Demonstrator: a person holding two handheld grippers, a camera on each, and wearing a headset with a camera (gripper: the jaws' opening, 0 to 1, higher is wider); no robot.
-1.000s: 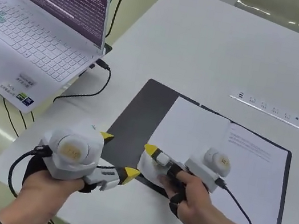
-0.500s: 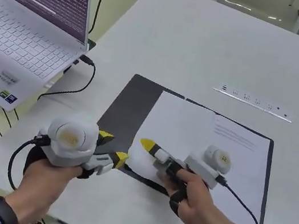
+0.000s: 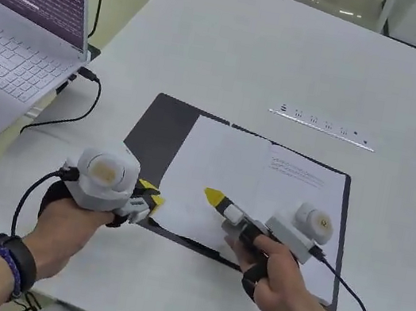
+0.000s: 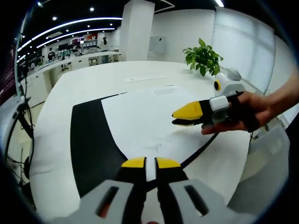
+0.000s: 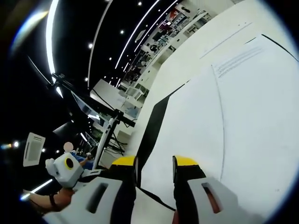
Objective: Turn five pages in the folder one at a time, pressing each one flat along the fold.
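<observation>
1 folder (image 3: pixel 156 130), left gripper (image 4: pixel 145 162) apparently closed on 1 page (image 3: pixel 214 165) corner, right gripper (image 5: pixel 154 161) slightly parted, empty

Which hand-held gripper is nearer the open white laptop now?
Left. The left hand-held gripper sits at the black folder's near-left edge, toward the laptop; the right hand-held gripper is over the white page, farther off.

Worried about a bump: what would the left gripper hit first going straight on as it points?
Likely the white page on the folder; the right gripper sits just off that line, though depth is unclear.
</observation>
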